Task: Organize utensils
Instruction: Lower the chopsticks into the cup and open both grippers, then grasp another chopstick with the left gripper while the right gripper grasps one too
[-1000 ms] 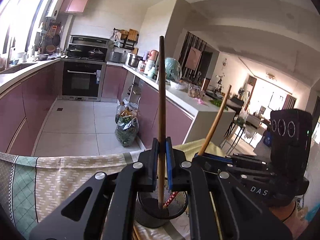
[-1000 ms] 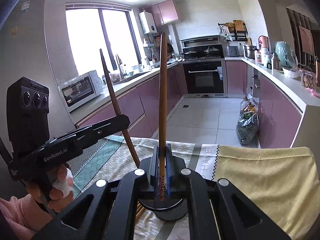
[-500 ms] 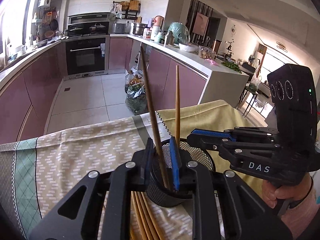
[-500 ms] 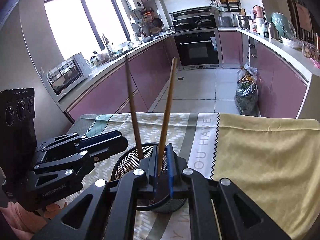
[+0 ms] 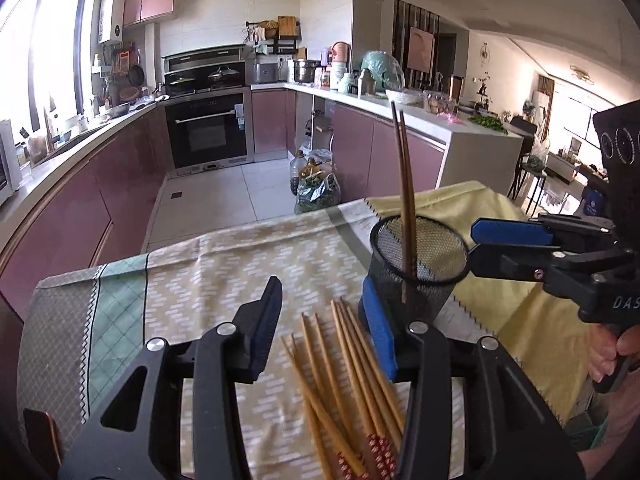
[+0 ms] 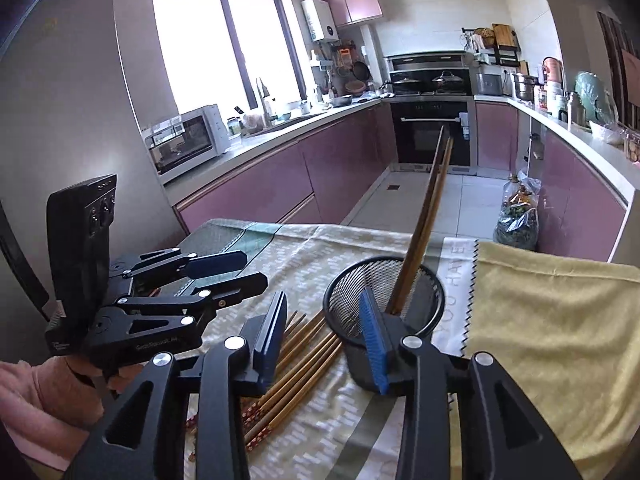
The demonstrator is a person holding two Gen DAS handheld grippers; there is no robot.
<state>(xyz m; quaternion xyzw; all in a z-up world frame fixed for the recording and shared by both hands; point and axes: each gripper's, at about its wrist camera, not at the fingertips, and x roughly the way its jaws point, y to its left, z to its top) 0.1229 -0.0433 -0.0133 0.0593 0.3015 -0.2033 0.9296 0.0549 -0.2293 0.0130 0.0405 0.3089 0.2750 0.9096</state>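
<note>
Left claw [image 5: 326, 320] and right claw [image 6: 326, 330] spread wide, two brown chopsticks [image 5: 405, 200] leaning in black mesh cup [image 5: 416, 276].

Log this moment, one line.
left hand-held gripper: open | right hand-held gripper: open | mesh cup: two chopsticks | loose chopsticks: tablecloth

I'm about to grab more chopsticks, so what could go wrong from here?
1. The mesh cup is light and sits right beside the left gripper; a nudge could tip it.
2. The two chopsticks in it lean, adding tipping leverage.
3. The loose pile lies fanned, so the fingers may pinch several.
</note>
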